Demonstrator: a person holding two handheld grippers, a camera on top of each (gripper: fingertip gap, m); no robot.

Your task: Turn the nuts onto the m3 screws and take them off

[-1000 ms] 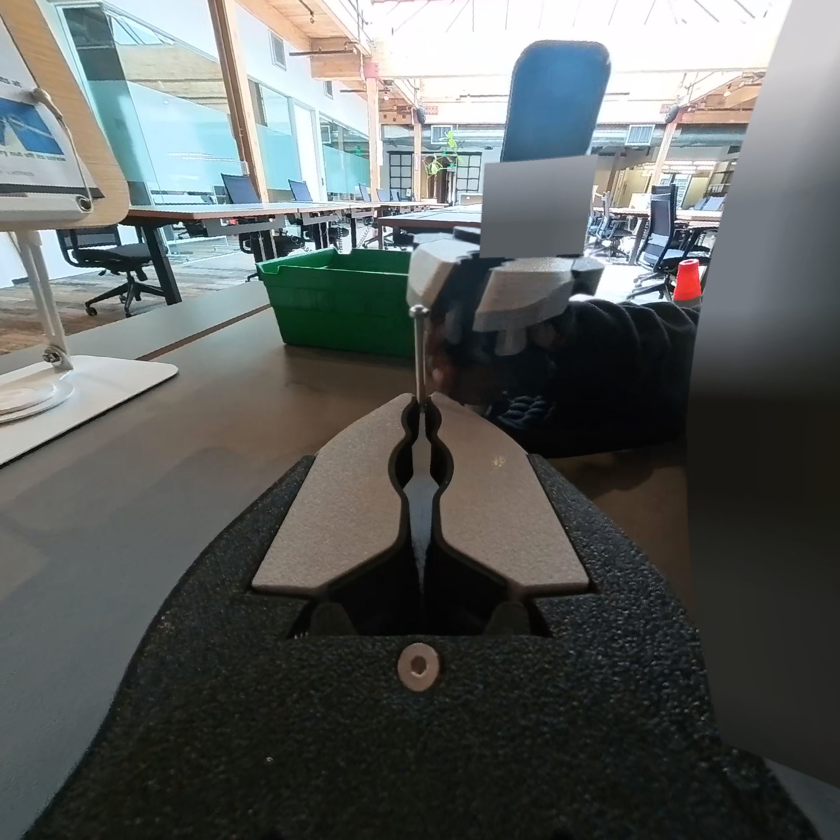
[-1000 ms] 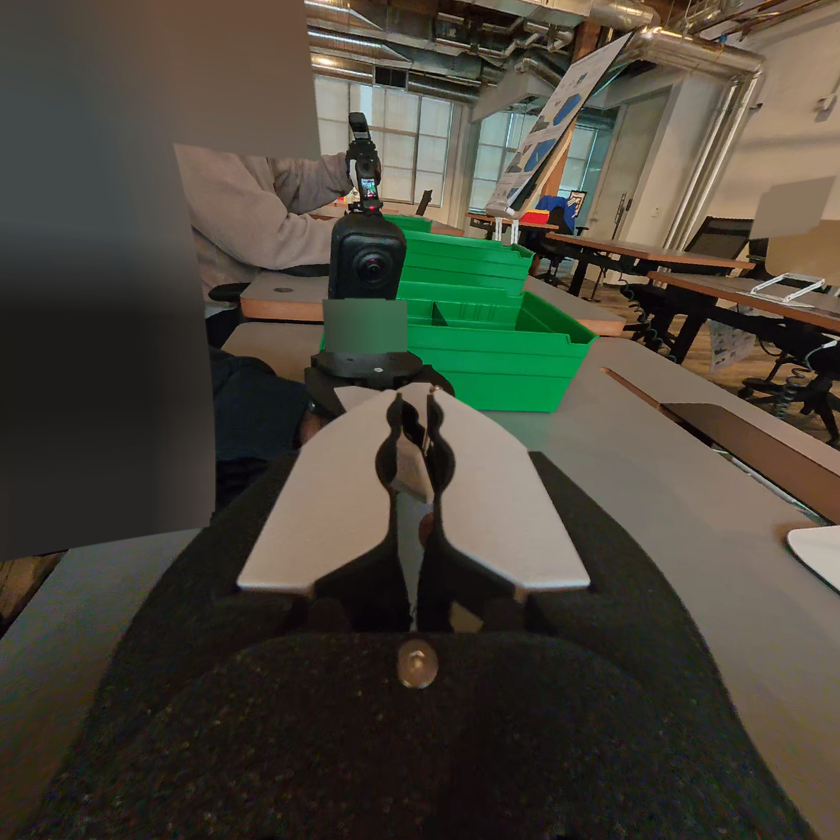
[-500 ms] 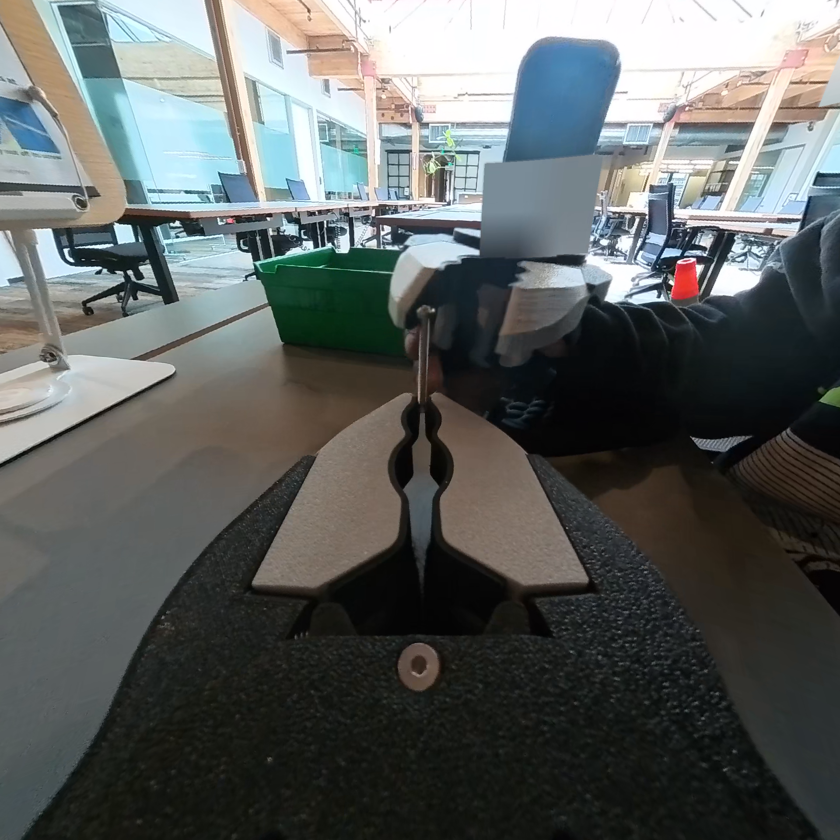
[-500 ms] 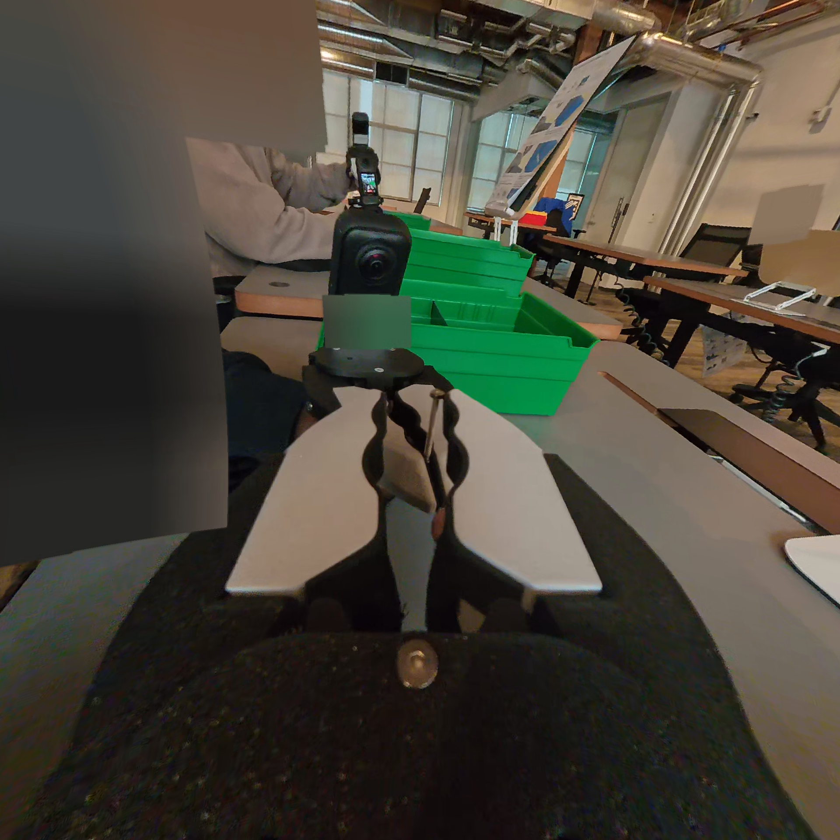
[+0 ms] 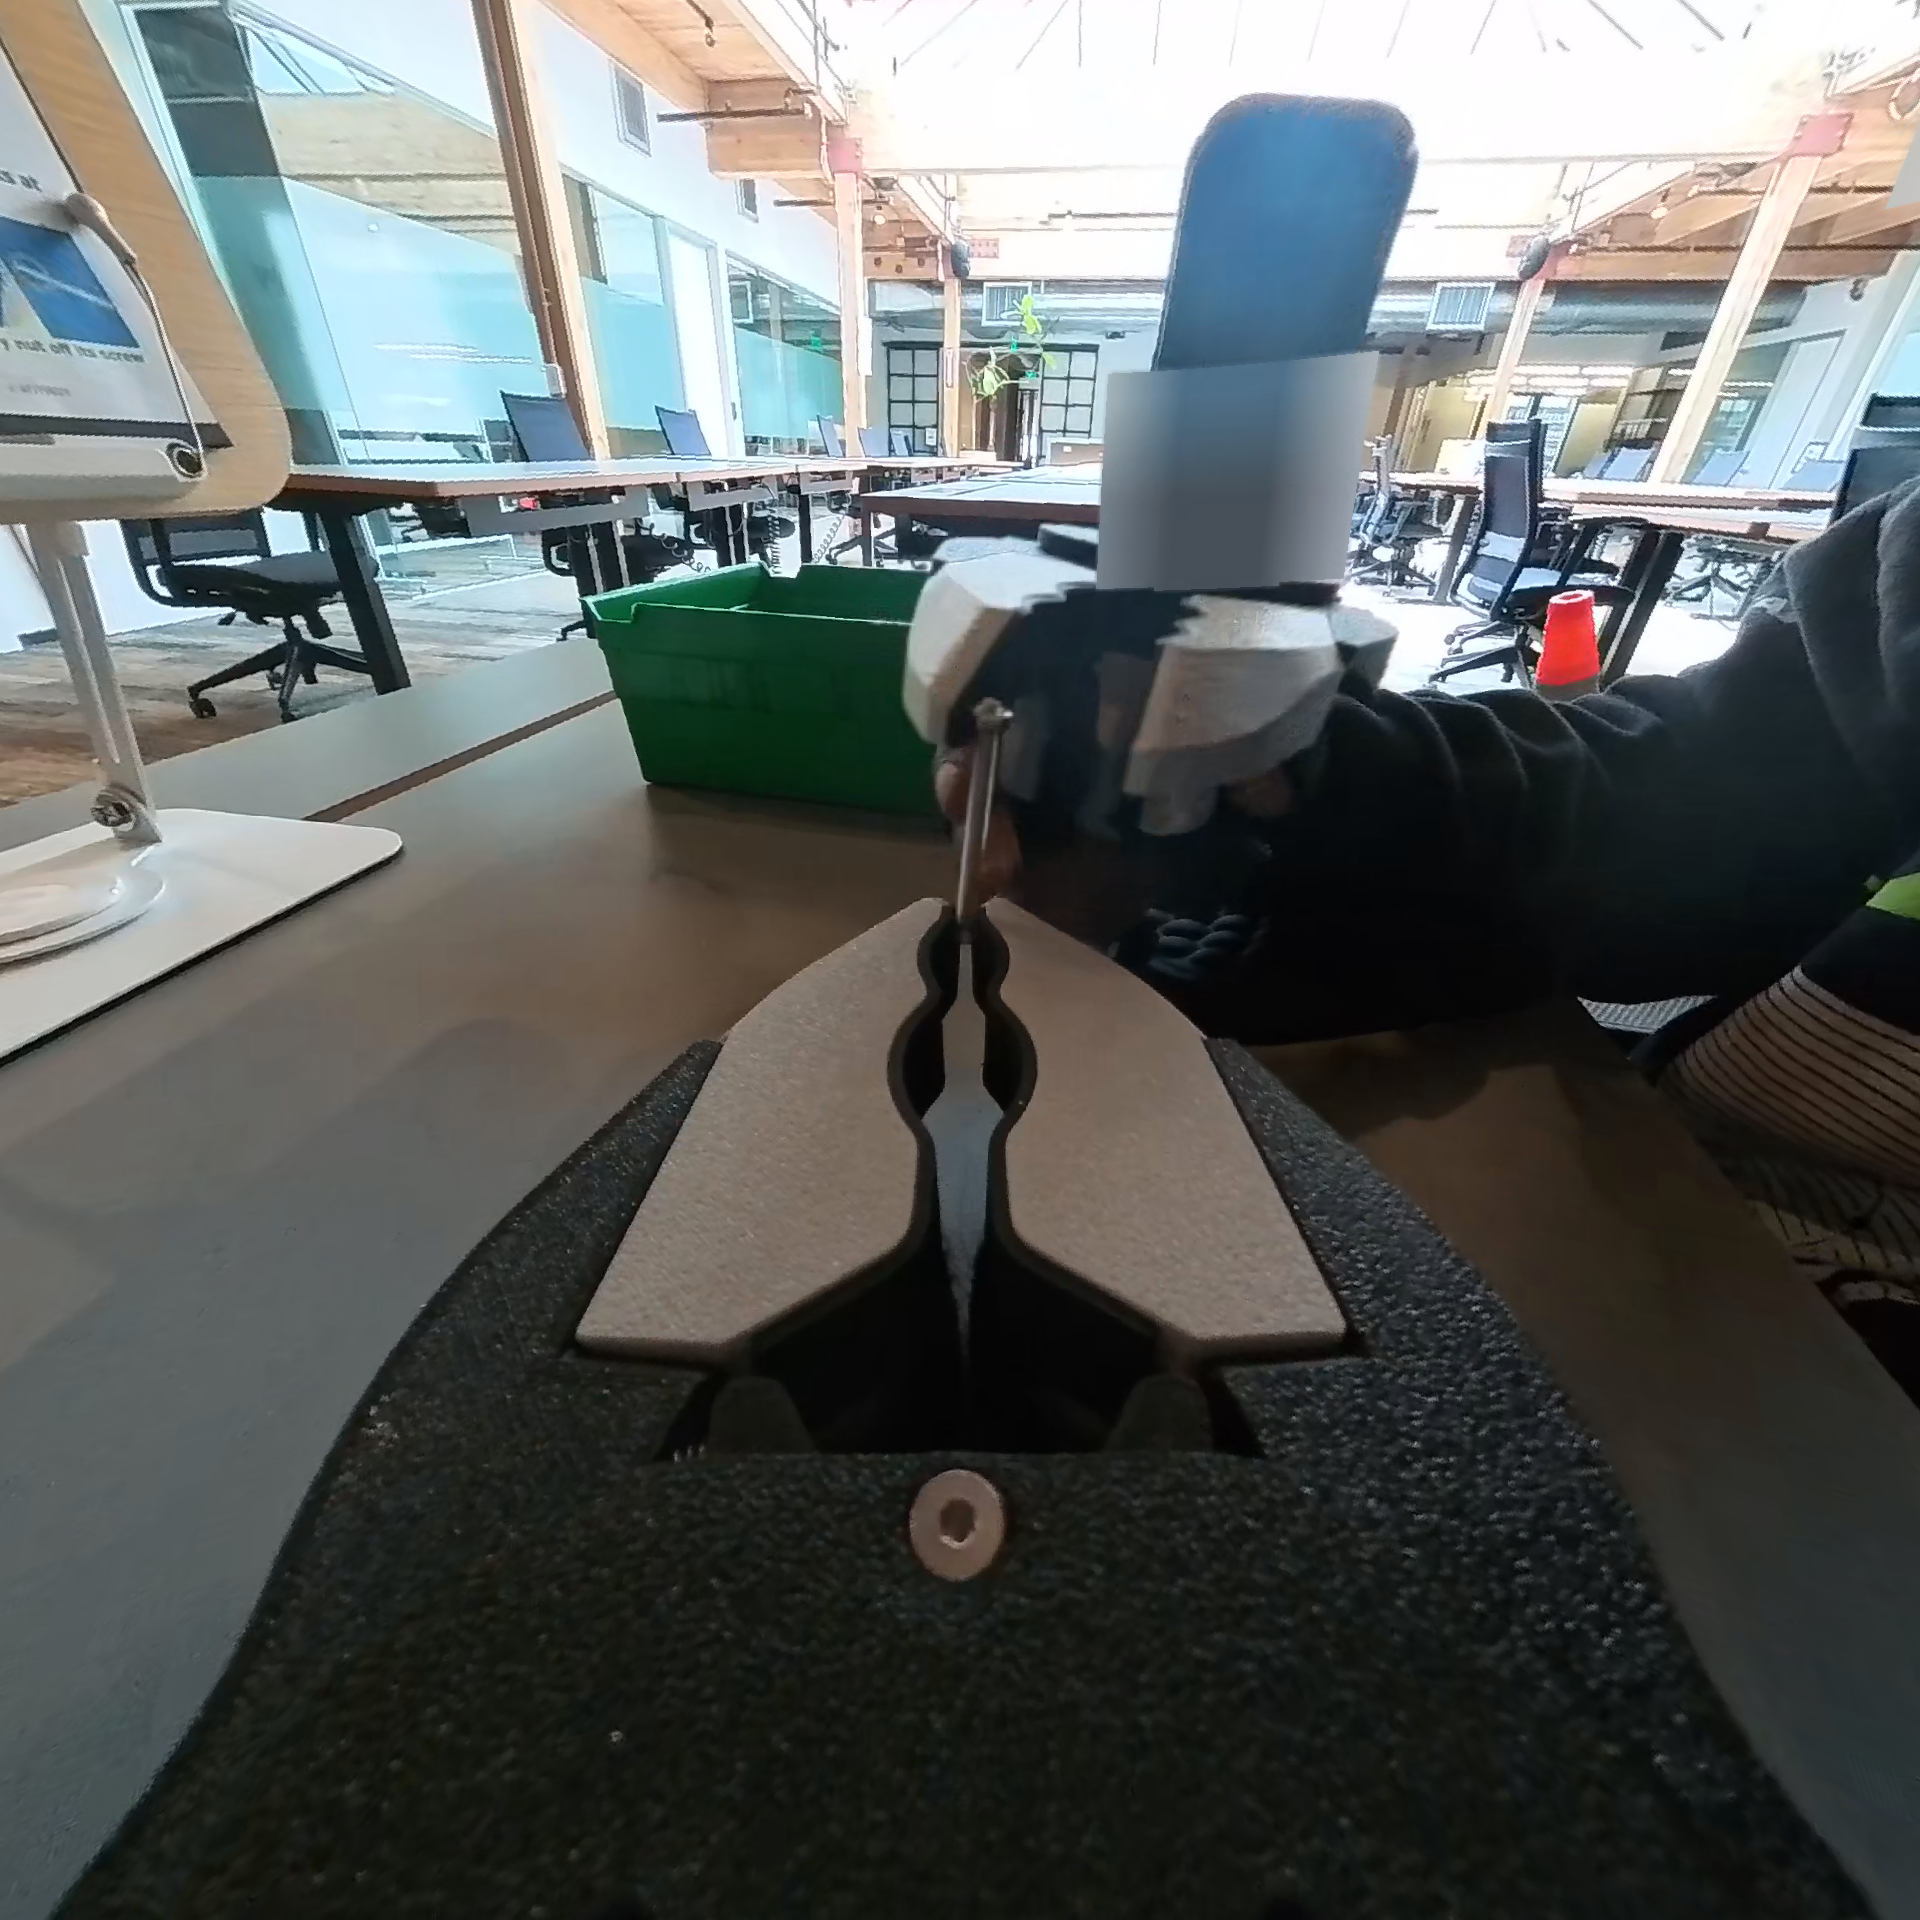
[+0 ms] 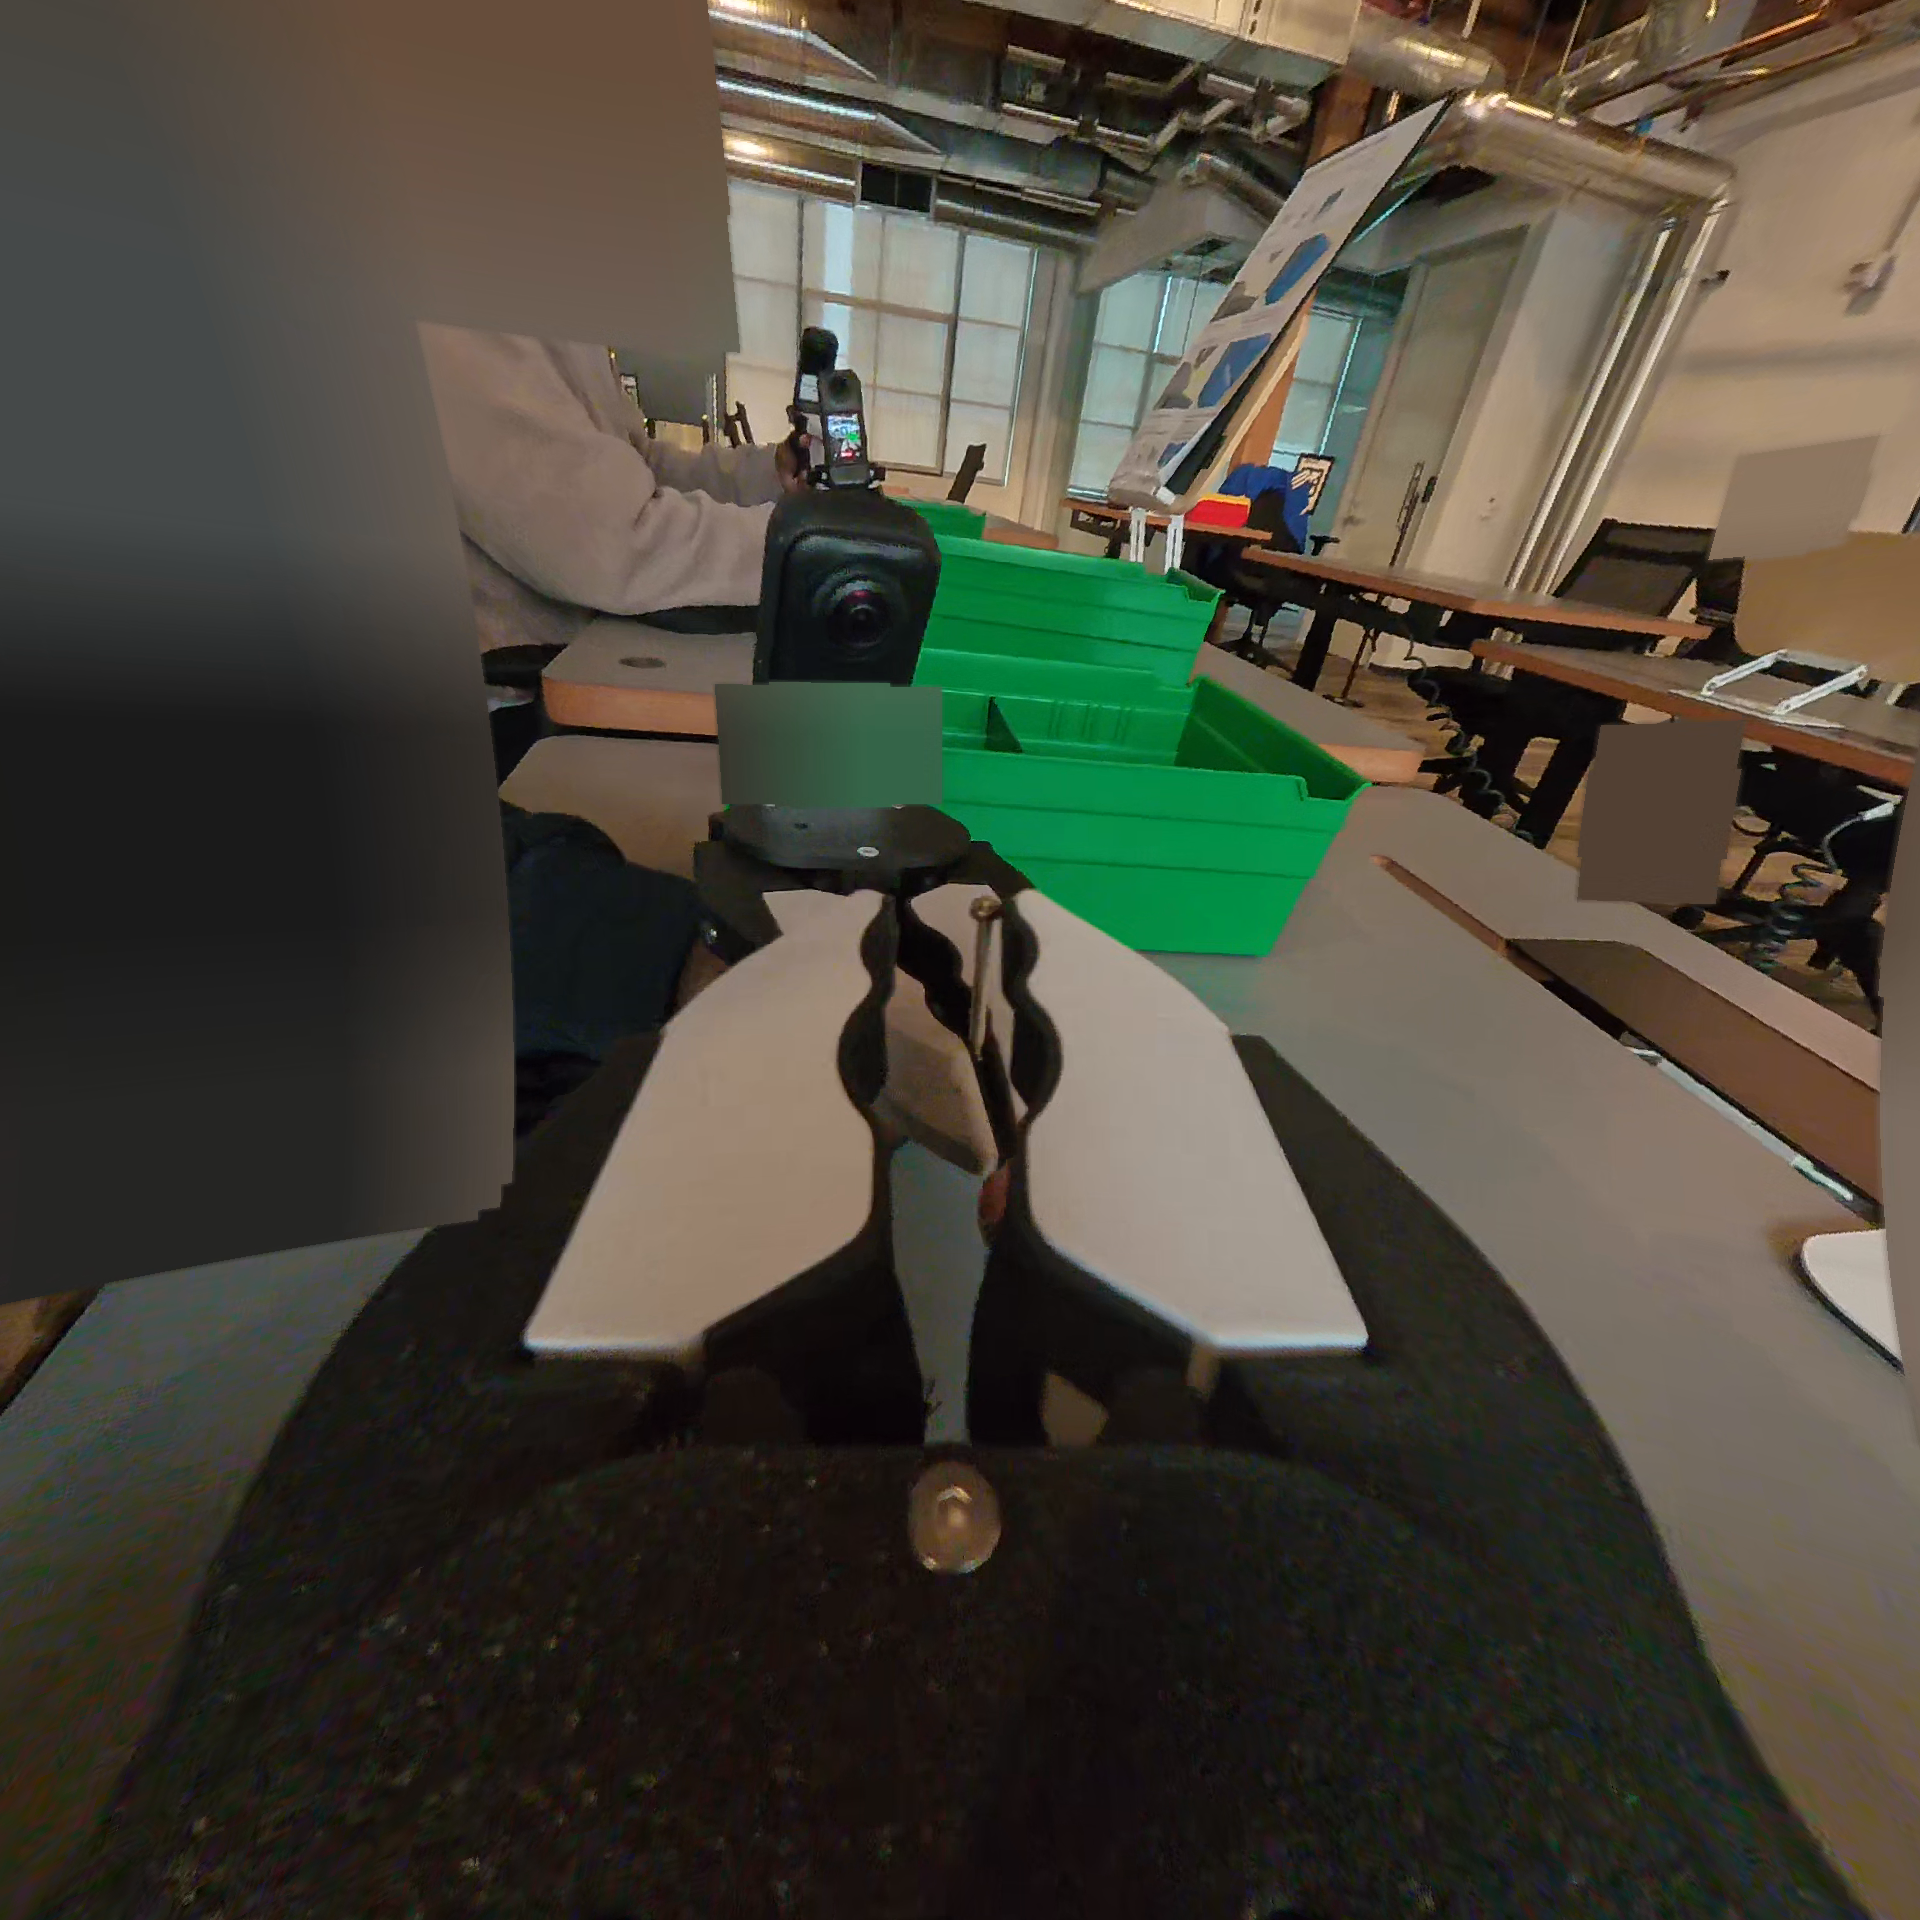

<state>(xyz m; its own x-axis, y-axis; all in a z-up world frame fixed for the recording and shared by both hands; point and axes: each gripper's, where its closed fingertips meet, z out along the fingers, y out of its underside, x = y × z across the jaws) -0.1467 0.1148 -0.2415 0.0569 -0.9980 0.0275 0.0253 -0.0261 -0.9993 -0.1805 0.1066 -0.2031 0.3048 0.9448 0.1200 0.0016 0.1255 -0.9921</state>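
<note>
Green bin (image 6: 1132, 831) on the table, interior divider visible.

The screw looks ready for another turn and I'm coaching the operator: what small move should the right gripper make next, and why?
Probably close the right gripper near the screw head. The left gripper pinches the screw's lower end upright, while the right's fingers stand apart around the shaft, gripping nothing.
</note>
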